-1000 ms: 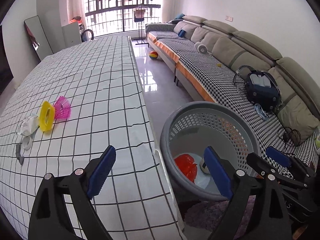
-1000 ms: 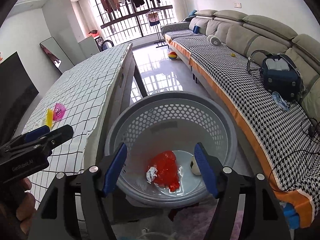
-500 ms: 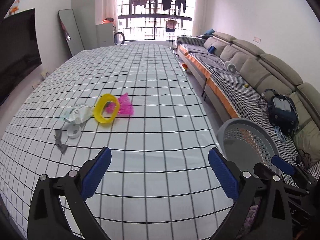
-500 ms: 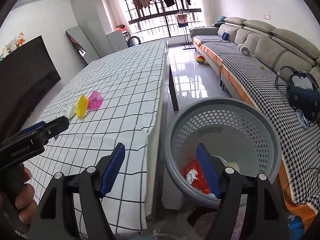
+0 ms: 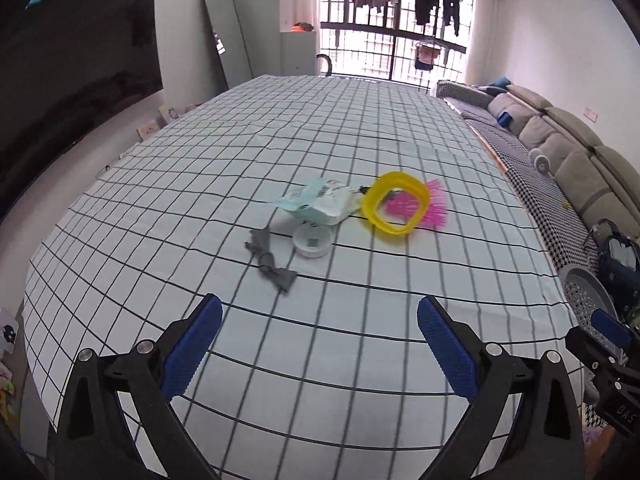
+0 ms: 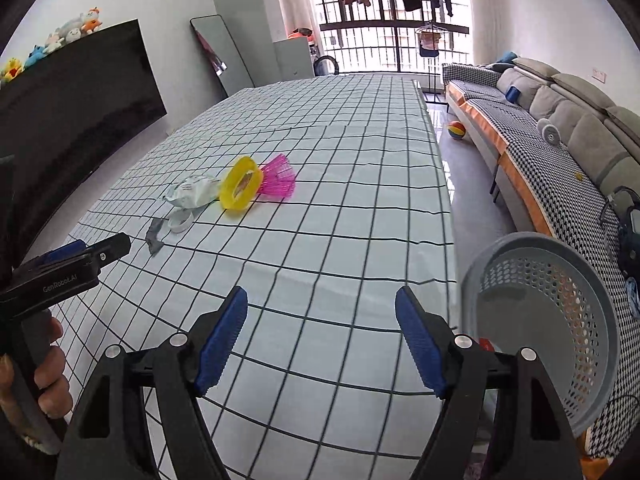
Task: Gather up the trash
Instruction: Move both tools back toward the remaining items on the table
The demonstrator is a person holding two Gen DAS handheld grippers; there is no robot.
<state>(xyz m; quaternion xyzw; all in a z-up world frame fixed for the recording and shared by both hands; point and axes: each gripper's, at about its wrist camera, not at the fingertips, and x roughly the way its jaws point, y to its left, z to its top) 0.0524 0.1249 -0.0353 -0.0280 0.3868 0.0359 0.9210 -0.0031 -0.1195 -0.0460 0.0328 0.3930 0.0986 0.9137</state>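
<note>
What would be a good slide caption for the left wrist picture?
Open left hand-held gripper empty above the checked tablecloth, facing a small litter pile.

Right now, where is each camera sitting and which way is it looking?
Left wrist: sits on the open left gripper, facing down the checked tablecloth at the yellow plastic ring; the right gripper's tip shows.
Right wrist: sits on the right gripper, jaws opening, empty, facing the table and grey perforated basket; a hand holding the left gripper shows.
Both share ring and basket.
</note>
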